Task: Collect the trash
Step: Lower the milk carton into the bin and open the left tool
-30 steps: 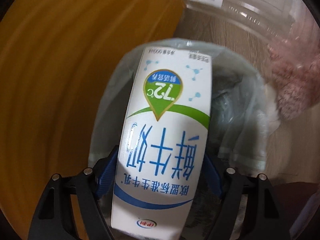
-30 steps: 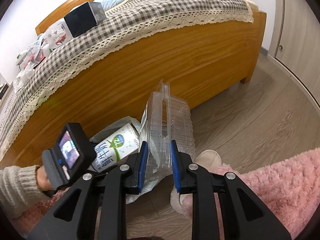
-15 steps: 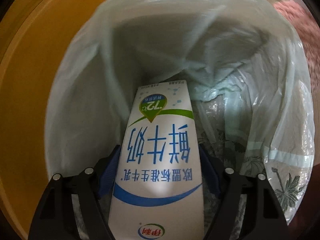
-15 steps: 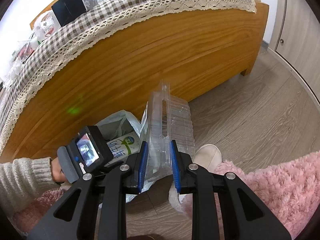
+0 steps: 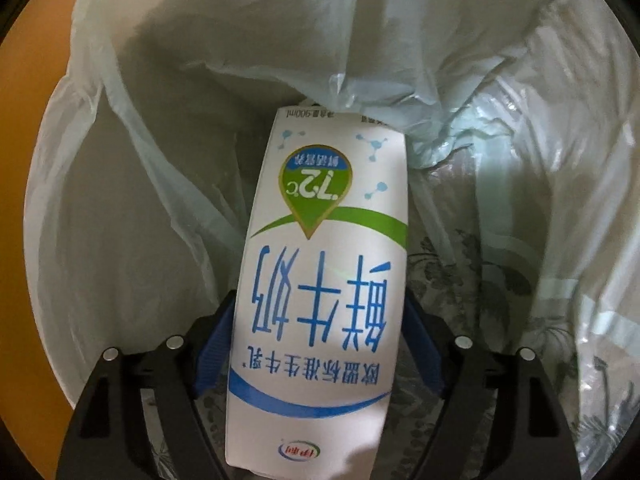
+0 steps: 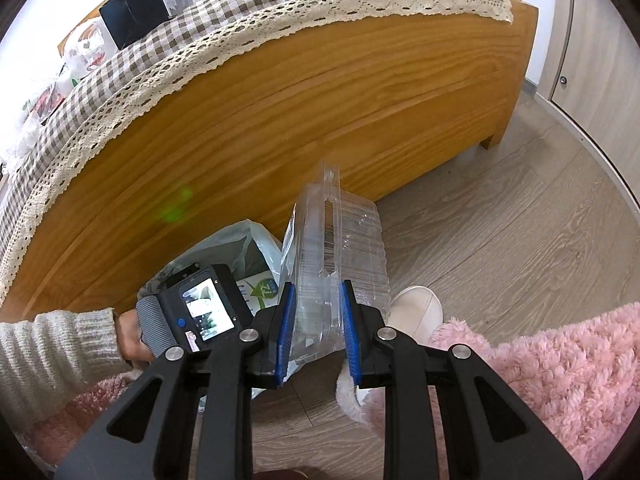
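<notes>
Inside trash bag [image 5: 132, 184], milk carton [image 5: 324, 272] between left fingers [image 5: 212, 344].

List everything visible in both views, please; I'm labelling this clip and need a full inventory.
milk carton: 1, white with blue and green print, inside the bag, between the left gripper's pads
trash bag: 1, pale translucent green, open on the floor beside the bed
clear plastic container: 1, transparent, clamped in the right gripper above the floor
bed frame: 1, orange wood, behind the bag
checked cover: 1, grey-white with lace edge, on the bed
black box: 1, on the bed
slipper: 1, white, on the floor
left hand-held gripper: black, blue pads
right hand-held gripper: black, blue pads
</notes>
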Tool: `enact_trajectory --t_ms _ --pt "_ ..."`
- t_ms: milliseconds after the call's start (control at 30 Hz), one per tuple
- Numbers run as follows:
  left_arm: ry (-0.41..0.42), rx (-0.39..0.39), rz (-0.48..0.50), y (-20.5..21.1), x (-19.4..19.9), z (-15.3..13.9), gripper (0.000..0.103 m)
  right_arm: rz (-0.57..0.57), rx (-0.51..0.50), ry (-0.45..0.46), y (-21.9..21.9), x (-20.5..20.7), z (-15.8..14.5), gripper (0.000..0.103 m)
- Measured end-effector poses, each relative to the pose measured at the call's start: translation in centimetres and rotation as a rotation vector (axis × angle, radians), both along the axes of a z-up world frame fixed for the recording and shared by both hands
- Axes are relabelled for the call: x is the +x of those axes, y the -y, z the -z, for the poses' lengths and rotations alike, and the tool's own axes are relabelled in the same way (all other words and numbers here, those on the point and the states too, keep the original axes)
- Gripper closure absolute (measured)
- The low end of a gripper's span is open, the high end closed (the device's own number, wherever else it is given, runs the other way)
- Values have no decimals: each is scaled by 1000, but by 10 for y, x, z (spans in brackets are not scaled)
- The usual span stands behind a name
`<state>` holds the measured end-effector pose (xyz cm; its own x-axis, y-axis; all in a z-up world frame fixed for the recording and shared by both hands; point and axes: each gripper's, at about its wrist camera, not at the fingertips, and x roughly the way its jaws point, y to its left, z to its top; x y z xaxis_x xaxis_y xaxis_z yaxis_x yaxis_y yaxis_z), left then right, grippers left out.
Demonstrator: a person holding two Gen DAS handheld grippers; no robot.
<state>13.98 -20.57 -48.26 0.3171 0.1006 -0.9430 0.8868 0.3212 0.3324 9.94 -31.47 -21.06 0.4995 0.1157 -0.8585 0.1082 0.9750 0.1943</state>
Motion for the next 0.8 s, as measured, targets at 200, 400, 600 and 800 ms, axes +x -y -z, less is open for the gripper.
enact_trajectory --t_ms 200,400,600,800 --pt "-27 -83 -96 -11 6 -43 17 -7 7 23 -5 -4 -7 80" --pt "-11 -155 -175 -28 -4 -92 17 -31 9 53 -10 -10 -15 80" --pt "-13 -233 -282 -55 -20 -153 17 -68 9 88 -19 -20 -30 80" --pt "40 -273 -423 -81 -35 -190 12 -129 38 77 -36 -21 -38 80"
